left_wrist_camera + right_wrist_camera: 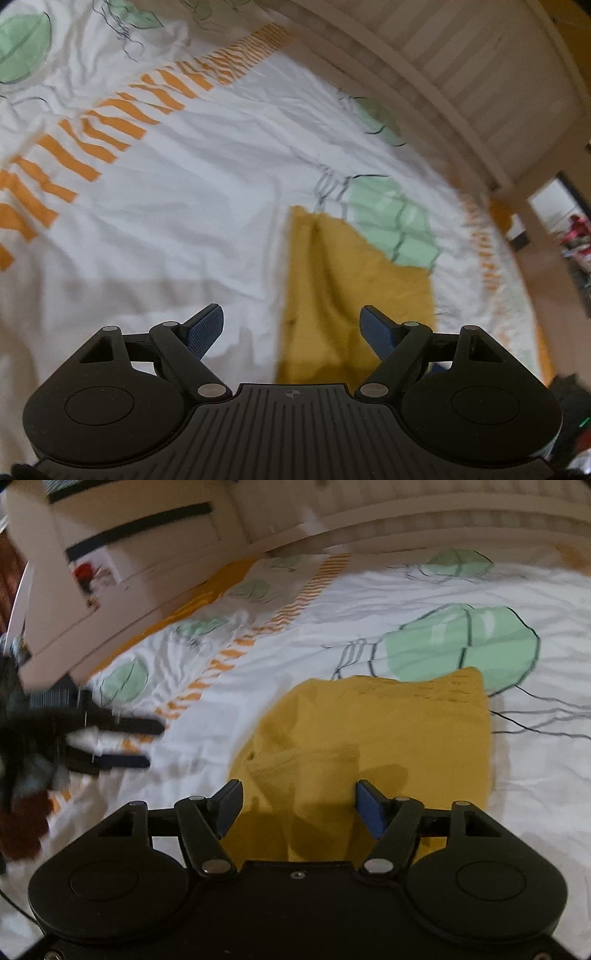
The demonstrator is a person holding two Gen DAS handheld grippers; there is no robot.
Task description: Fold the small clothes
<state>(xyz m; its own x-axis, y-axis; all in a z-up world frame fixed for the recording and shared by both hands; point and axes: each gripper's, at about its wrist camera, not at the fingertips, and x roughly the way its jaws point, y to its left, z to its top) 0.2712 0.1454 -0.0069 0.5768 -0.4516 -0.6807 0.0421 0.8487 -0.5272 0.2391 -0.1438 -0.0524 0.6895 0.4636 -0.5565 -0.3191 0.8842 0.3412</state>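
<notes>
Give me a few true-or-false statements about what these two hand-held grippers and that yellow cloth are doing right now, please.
1. The left hand-held gripper is clamped on the yellow garment. False: its jaws stand open and hold nothing.
2. The yellow garment lies on a white bedsheet printed with green shapes and orange stripes. True.
3. The right hand-held gripper is open, with the garment just ahead of its fingers. True.
4. The garment is blue. False: it is mustard yellow.
5. In the right wrist view, the left hand-held gripper shows at the left, away from the garment. True.
</notes>
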